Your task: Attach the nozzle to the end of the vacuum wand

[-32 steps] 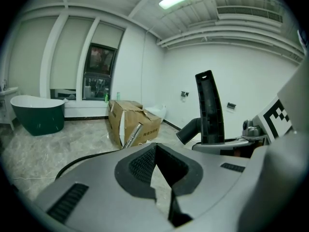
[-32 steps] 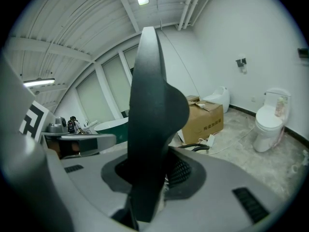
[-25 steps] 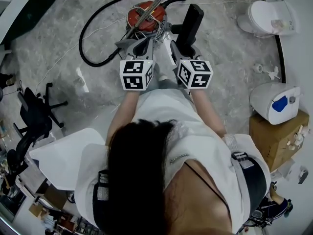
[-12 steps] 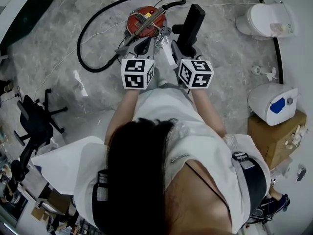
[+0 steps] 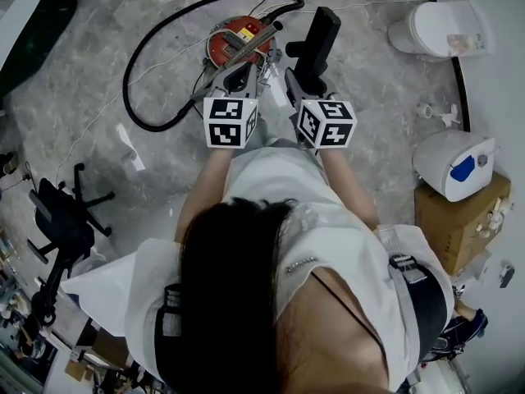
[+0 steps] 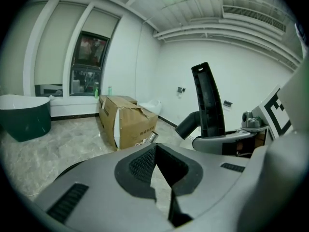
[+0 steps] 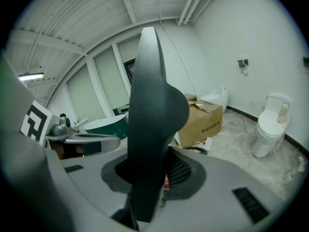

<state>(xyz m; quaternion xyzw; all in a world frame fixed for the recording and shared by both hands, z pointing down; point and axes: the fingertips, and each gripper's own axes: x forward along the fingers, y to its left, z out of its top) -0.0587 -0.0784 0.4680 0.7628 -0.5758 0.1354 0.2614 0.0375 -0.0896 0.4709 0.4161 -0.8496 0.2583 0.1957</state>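
Observation:
My right gripper (image 5: pixel 302 71) is shut on the black vacuum nozzle (image 5: pixel 317 38), which stands up out of its jaws and fills the middle of the right gripper view (image 7: pixel 150 115). The left gripper (image 5: pixel 239 75) is shut with nothing in it, its pads meeting in the left gripper view (image 6: pixel 162 187). Both are held side by side above the floor. Just beyond them lies the red vacuum canister (image 5: pixel 232 44) with the metal wand (image 5: pixel 248 39) slanting across it and a black hose (image 5: pixel 133 89) looping to the left. From the left gripper's camera the nozzle (image 6: pixel 208 100) rises at the right.
A toilet (image 5: pixel 443 25) stands at the far right, with a white and blue appliance (image 5: pixel 455 164) and a cardboard box (image 5: pixel 456 220) nearer along the right wall. An office chair (image 5: pixel 61 212) is at the left. Another cardboard box (image 6: pixel 123 120) and a green tub (image 6: pixel 24 115) are ahead.
Both grippers have advanced across the floor toward the vacuum canister, which now lies closer to their tips. The nozzle stays in the right gripper; the left stays shut.

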